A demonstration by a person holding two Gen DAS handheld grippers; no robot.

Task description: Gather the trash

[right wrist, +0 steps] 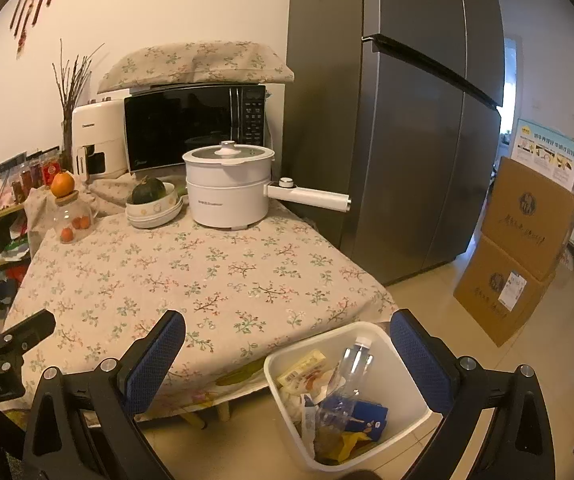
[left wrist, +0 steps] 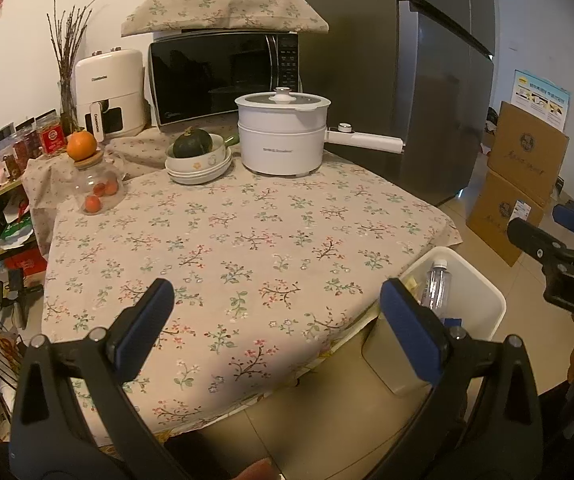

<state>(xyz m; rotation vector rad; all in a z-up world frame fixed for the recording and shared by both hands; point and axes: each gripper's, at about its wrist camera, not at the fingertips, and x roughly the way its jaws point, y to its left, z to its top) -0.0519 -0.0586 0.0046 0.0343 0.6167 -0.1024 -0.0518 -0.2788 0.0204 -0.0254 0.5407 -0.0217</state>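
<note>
We find a home kitchen: microwave (left wrist: 223, 76) and fridge (left wrist: 439, 80) ahead of the jaws, floral-clothed table (left wrist: 247, 240) w/ cooking pot (left wrist: 283, 132).

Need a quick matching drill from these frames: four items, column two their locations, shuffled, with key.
Items:
1. plastic bottle
2. orange
3. dark green squash
4. floral cloth pad

Places:
A. on top of the microwave
B. in the stacked bowls
C. in the white bin beside the table
D. on the lid of the glass jar

Pairs: 1-C, 2-D, 3-B, 4-A
</note>
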